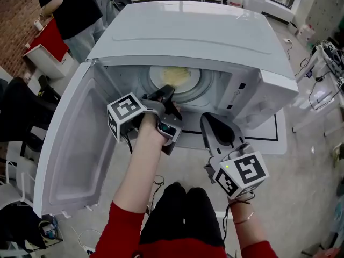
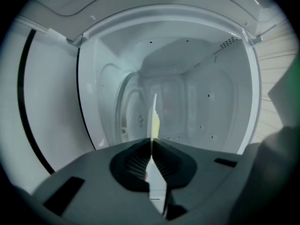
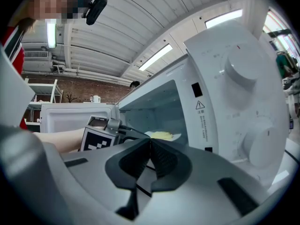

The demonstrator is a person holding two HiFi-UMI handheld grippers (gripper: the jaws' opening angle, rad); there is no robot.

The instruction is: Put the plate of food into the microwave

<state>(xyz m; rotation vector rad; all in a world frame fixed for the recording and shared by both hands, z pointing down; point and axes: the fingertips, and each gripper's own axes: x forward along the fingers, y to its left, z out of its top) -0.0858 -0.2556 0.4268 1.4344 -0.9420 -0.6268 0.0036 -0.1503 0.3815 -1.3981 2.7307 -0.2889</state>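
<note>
Holding the plate (image 1: 173, 81) by its near rim, the left gripper (image 1: 167, 94) sits right at the mouth of the microwave (image 1: 188, 34), jaws pinched tight on that thin white edge. From the left gripper view the plate (image 2: 154, 109) runs edge-on straight out from between the jaws, with the yellow food (image 2: 156, 123) showing just past the tips of the left gripper (image 2: 152, 143). Ahead of it the plate is inside the cavity, over the round turntable (image 1: 198, 87); whether it rests on the glass, I can't tell.

Plenty of air around it: the cavity walls stand well off the plate's rim on both sides, and the back wall is clear beyond it. Off to this gripper's left the door (image 1: 75, 144) is swung wide open, its edge nowhere near the hand.

Over to the right gripper (image 1: 210, 121): jaws together, nothing between them. It hangs outside the microwave, beside the left gripper and nearer the person, apart from it. Its own view shows the right gripper (image 3: 150, 144) with closed tips, the control panel and its upper knob (image 3: 243, 71) up to its right. The plate (image 3: 165, 136) is ahead of it inside the opening.
</note>
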